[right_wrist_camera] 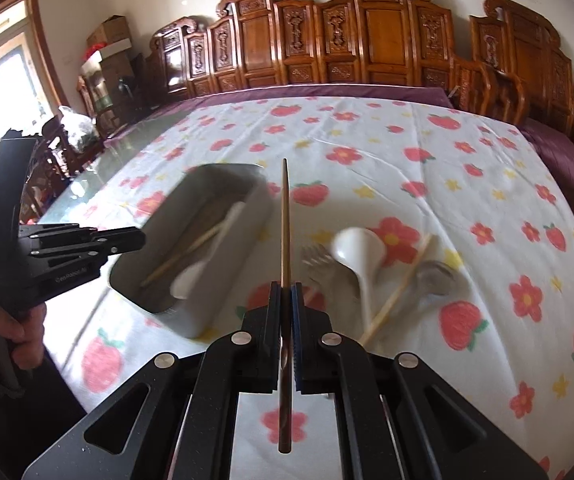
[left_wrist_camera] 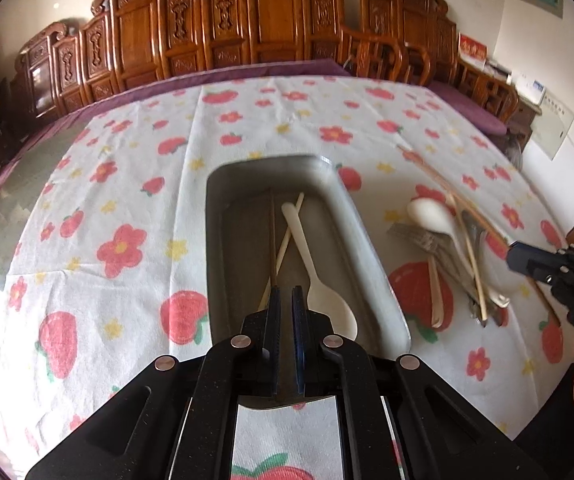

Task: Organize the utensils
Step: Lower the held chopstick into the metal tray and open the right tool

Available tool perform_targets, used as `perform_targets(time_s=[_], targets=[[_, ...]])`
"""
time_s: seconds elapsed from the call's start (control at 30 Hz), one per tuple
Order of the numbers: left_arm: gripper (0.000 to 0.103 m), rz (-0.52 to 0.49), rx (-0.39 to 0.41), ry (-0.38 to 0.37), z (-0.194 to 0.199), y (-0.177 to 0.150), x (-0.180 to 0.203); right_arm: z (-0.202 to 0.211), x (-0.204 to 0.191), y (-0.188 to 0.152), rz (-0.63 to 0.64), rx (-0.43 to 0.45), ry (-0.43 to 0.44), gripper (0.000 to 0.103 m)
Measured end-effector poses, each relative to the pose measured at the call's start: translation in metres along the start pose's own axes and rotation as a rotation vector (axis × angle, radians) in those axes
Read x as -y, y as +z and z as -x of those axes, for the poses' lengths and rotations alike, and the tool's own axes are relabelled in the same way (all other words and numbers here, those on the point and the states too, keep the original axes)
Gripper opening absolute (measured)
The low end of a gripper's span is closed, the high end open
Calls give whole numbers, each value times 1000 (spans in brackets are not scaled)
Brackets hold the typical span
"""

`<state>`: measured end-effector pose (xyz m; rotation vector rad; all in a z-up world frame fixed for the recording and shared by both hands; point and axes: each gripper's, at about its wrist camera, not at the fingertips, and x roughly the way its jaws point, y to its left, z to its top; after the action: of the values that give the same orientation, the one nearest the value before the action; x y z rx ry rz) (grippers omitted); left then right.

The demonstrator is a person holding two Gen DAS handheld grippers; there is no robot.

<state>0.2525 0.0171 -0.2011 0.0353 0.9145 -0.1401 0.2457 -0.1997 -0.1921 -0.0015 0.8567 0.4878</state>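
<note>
right gripper (right_wrist_camera: 286, 294) pinches a chopstick (right_wrist_camera: 285, 216) lengthwise for the tray (right_wrist_camera: 191, 316); left gripper (left_wrist_camera: 286, 300) fingers pressed together, empty.

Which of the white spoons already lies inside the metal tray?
The slim white plastic spoon, lying in the metal tray beside two chopsticks. The other, a rounder white ceramic spoon, sits on the tablecloth in the loose utensil pile.

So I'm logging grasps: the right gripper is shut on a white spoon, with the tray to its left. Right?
Not quite. In the right wrist view, the right gripper is shut on a brown chopstick, not a white spoon; the white spoon lies on the cloth. The tray is to its left, as you said.
</note>
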Motion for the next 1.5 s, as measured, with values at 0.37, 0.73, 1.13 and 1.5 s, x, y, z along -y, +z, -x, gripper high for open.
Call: perform_targets(time_s=[0.37, 0.73, 1.13, 1.5], targets=[[13, 64, 137, 28, 34, 5, -50, -40, -59, 36, 17, -58, 84, 6], [14, 110, 161, 35, 38, -2, -82, -103, -89, 52, -23, -166, 67, 6], [13, 124, 153, 17, 35, -5, -84, -124, -94, 52, -83, -203, 149, 10], [13, 69, 171, -27, 38, -5, -47, -53, -57, 54, 7, -48, 49, 10]])
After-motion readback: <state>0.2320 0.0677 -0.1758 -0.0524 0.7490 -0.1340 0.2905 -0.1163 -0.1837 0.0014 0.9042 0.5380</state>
